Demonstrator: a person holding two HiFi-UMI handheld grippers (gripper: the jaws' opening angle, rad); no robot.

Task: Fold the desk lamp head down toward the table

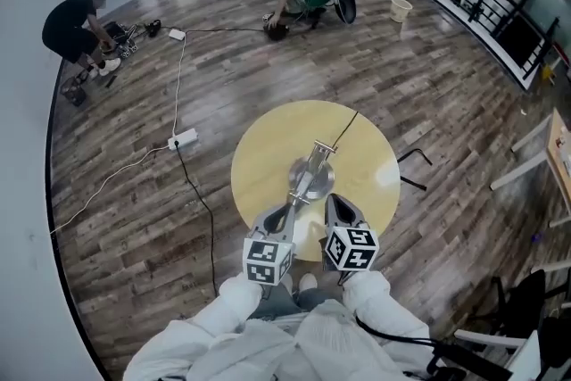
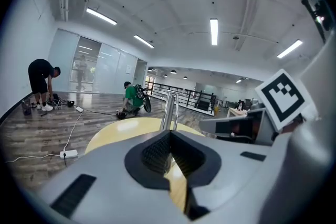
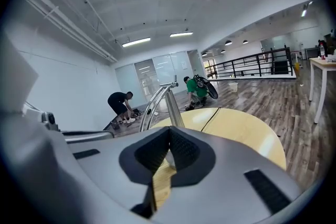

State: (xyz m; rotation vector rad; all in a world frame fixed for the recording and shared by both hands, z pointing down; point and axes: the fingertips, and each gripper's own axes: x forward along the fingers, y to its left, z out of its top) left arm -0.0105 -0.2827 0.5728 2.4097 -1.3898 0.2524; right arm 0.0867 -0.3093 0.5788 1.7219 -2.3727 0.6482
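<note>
You have one desk lamp (image 1: 310, 180) mid-worktop (image 1: 268, 138), its head apparently already slanting down from the post, with your left hand-held gripper (image 2: 169, 136) and right hand-held gripper (image 3: 169, 131) both clenched empty beside it, so little seems left.

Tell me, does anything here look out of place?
Nothing looks spilled or broken. The desk lamp stands on the round table; the only untidy thing is the power strip with its cables trailing over the floor.
</note>
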